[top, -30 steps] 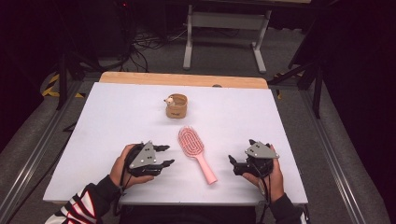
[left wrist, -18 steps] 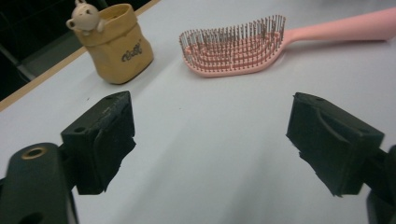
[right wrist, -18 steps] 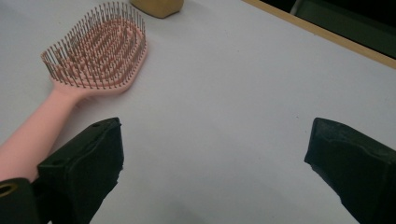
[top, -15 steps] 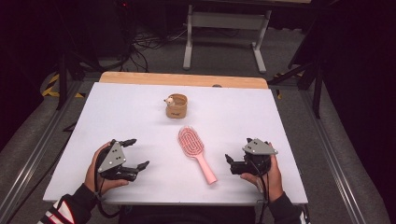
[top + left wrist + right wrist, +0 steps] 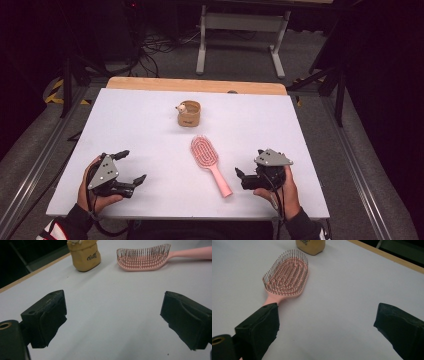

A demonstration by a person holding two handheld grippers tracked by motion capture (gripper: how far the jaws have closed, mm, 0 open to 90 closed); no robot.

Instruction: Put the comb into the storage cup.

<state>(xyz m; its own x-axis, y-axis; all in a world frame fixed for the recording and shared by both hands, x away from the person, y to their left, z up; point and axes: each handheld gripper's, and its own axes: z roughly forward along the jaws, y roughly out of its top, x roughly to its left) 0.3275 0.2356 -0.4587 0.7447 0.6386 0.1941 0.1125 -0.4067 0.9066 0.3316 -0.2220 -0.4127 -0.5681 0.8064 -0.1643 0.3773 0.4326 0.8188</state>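
Note:
A pink hairbrush [image 5: 205, 151] lies bristles up at the middle front of the white table [image 5: 300, 130], its handle pointing to the near edge. A small tan pouch [image 5: 189, 114] stands behind it. My left gripper [image 5: 132, 166] rests at the front left, well apart from the brush. Its jaws have just been opening and stand wide with nothing between them [image 5: 113, 320]. My right gripper [image 5: 248, 164] sits just right of the brush handle, open and empty [image 5: 327, 325]. The brush [image 5: 287, 277] lies ahead of its left jaw, and the left gripper view has the brush [image 5: 143, 258] and pouch [image 5: 85, 255] far ahead.
A wooden strip [image 5: 195, 85] runs along the table's far edge. Beyond it stand a metal frame [image 5: 240, 30] and cables on a dark floor. Rails [image 5: 30, 170] run along both sides of the table.
My left gripper has moved left, away from the brush, and its jaws have spread wider. The right gripper has shifted only slightly. The brush and pouch have stayed put.

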